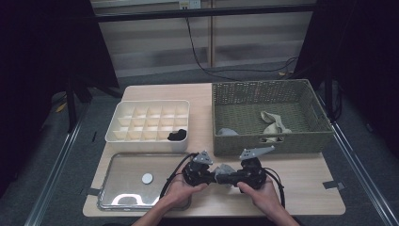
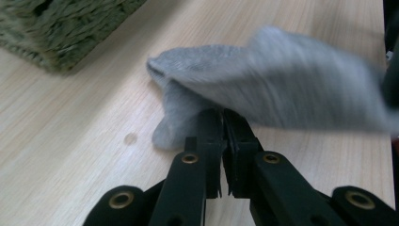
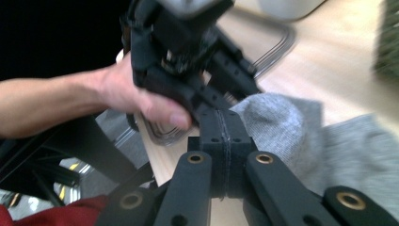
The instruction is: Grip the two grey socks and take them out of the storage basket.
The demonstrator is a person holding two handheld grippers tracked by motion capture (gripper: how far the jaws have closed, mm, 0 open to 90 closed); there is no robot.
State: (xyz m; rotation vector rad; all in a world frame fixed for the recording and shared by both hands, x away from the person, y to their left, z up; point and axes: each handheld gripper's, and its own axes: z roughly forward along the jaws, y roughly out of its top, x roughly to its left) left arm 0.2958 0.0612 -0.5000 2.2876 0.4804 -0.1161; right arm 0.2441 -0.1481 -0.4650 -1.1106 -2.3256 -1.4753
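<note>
The left claw (image 2: 221,117) is seen closed on a fold of the grey sock (image 2: 263,84), its jaws nearly together with the cloth pinched between the tips. The right claw (image 3: 225,127) is shut tight; whether a thin edge of the sock is caught in it cannot be told, though the sock lies directly beyond its tips at centre right of that frame. In the high view both claws (image 1: 200,172) (image 1: 244,173) are met tip to tip at lower centre, the sock (image 1: 225,168) bunched between them just above the tabletop (image 1: 306,179). The step in hand is judged to be the folding or rolling of the sock. A compact bundle is called for next, then carriage to the divided white organiser (image 1: 123,136) at centre left, where a black sock (image 1: 177,135) is already lodged. More socks remain in the woven basket (image 1: 268,143)
</note>
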